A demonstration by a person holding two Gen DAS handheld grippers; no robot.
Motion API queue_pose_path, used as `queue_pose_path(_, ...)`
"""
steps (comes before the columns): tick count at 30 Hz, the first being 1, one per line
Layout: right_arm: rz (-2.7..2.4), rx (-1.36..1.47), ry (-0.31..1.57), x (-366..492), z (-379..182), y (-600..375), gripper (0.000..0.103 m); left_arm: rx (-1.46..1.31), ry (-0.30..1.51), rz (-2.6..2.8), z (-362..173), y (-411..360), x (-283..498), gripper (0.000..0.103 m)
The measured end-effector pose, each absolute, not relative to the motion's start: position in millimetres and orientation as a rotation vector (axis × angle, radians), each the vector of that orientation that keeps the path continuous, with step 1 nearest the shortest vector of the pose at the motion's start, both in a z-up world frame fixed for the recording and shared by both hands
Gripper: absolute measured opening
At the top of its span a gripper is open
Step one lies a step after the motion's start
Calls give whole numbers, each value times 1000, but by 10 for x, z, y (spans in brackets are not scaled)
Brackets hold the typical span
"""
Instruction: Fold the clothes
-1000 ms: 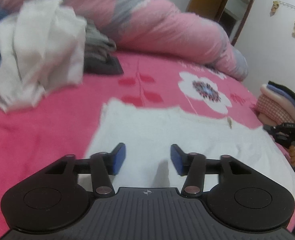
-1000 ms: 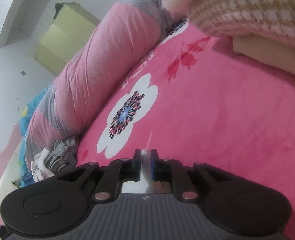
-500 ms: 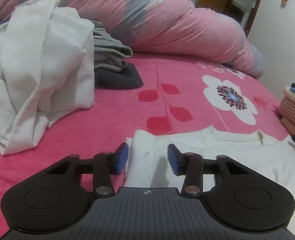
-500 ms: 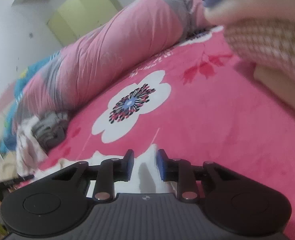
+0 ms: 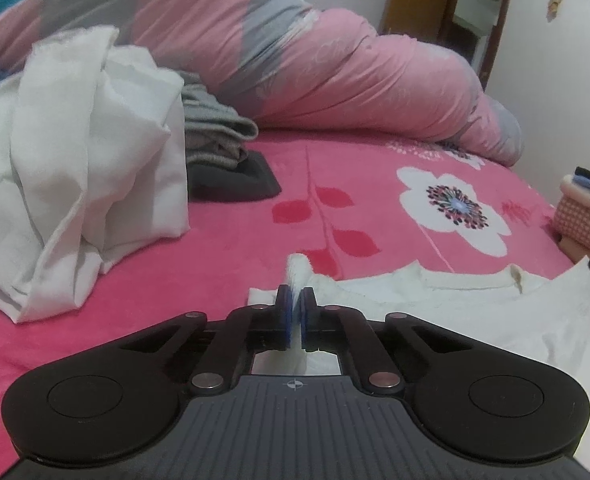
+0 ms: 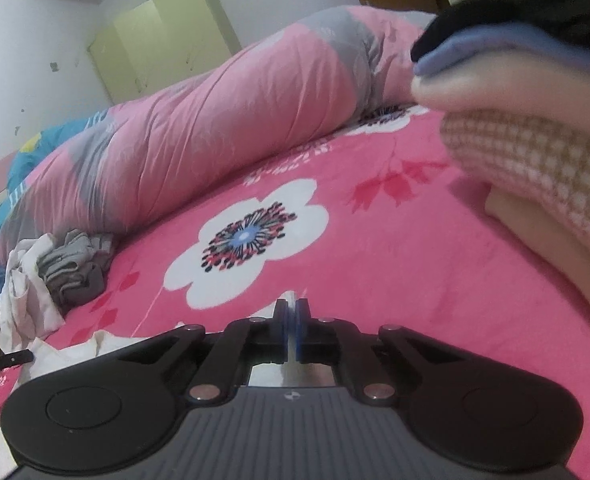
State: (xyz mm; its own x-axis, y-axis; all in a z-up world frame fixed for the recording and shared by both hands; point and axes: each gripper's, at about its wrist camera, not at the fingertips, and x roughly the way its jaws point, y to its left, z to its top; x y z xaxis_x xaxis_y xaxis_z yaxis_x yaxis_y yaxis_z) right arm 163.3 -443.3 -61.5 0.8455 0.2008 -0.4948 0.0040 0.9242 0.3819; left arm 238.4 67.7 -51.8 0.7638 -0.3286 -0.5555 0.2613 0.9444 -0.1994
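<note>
While the white garment (image 5: 475, 320) lies spread on the pink flowered bed (image 5: 231, 240), both tools have pinched it at its upper corners: the left hand-held gripper (image 5: 295, 316) has its blue pads pressed together on a tuft of white cloth that sticks up just beyond their tips, and the right hand-held gripper (image 6: 291, 328) is likewise clamped on a thin sliver of the same white fabric. From the left tool the garment runs off to the right, its neckline just ahead and to the right of the pads. Further out to the left sits a crumpled white heap (image 5: 79, 168), with grey clothes (image 5: 211, 136) behind it and a rolled pink quilt (image 5: 335, 72) along the far side. Ahead and to the right of the right tool is a stack of folded clothes (image 6: 535, 160) (checked piece lowest but one, blue and dark above).

As a judgement, the task is partway: some pieces look already folded and stacked, this garment is gripped but not yet folded, and the heap at left is still waiting.

A second ago the left jaws stood wide over the flat cloth; now they are closed on it. The right jaws eased apart half a second ago, then re-closed on the cloth, and its view has levelled out.
</note>
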Motion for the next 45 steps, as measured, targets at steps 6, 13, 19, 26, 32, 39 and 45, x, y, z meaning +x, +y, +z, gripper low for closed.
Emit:
queue_pose_path(6,119,362,513,1684,-353,-4397,1,-168,548,-297,-363,775,2297,2)
queue_pose_path(13,116,360,488,1898,-271,-4389,1,-216,525,-262,-380,821,2404,1)
queue_pose_path(19,112,389,509,2078,-401,-4406,1,-241,522,-239,-450,836,2468,1)
queue_pose_path(26,86,421,554,2237,-645,-4468,1,-255,567,-213,-606,886,2598,1)
queue_pose_path(32,90,431,537,2247,-684,-4482,1,-229,566,-211,-609,876,2624,1)
queue_pose_path(39,44,383,706,2476,-1074,-4437,5,-241,695,-156,-804,926,2768,15)
queue_pose_path(45,-64,404,615,2019,-599,-4667,23,-286,643,-92,-470,1144,2441,34)
